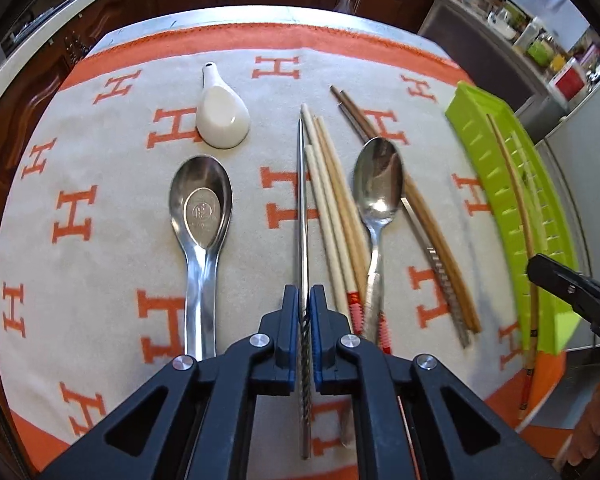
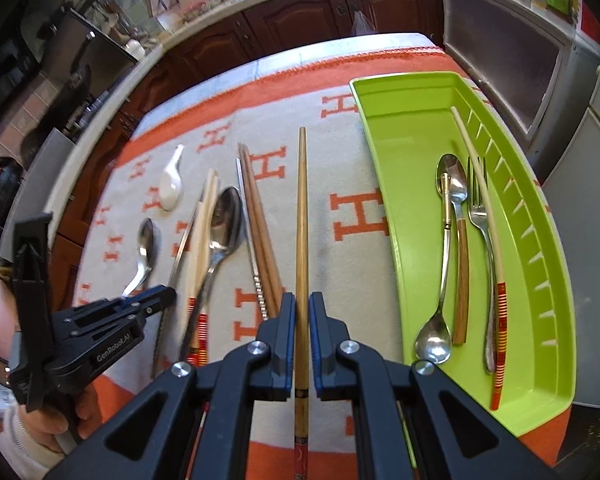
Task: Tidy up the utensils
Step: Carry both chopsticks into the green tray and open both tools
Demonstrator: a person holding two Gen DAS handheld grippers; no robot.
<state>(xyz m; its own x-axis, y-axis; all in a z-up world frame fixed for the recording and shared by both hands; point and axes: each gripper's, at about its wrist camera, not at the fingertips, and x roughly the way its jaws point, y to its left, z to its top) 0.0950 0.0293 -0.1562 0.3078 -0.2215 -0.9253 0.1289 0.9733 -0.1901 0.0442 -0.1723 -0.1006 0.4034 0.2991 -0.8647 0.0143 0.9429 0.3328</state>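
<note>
2 grips carry the risk: the left gripper (image 1: pixel 305 300) is clamped on a thin metal chopstick (image 1: pixel 302 200), the right gripper (image 2: pixel 302 308) on a tan wooden chopstick (image 2: pixel 301 220). each is pinched near its handle end, so the long tip could swing or slide out on the way to the green tray (image 2: pixel 404 128). loose chopsticks and a steel spoon (image 1: pixel 376 184) lie on the orange-patterned cloth (image 1: pixel 100 264); the metal one looks slick.
</note>
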